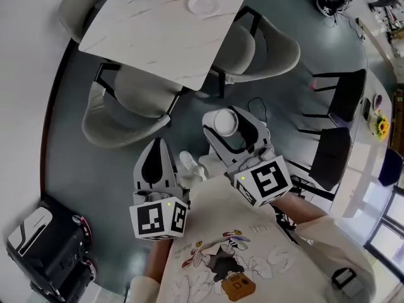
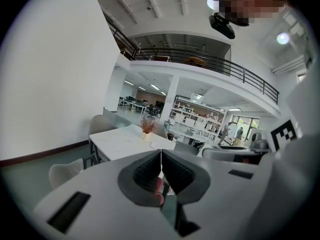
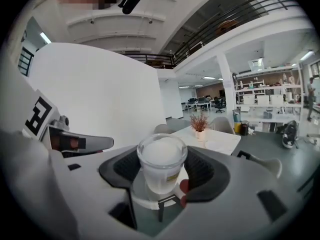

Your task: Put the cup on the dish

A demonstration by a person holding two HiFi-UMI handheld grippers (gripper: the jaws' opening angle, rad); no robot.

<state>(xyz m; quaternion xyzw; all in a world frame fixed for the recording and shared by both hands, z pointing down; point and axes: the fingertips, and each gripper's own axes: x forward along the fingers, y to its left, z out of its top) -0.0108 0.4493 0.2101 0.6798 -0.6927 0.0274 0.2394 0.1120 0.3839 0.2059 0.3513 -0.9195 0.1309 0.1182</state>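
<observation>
Fingers (image 3: 207,171) of right gripper (image 1: 230,128) spread wide, pinching the cup (image 3: 161,159), upright over the floor. Left gripper (image 2: 161,159) fingers pressed together, empty. Pickup looks done; dish (image 1: 202,5) sits bare on the worktop (image 1: 151,30), well apart. Remaining: approach, set down, release. Cup looks frosted, small label low on its side.
</observation>
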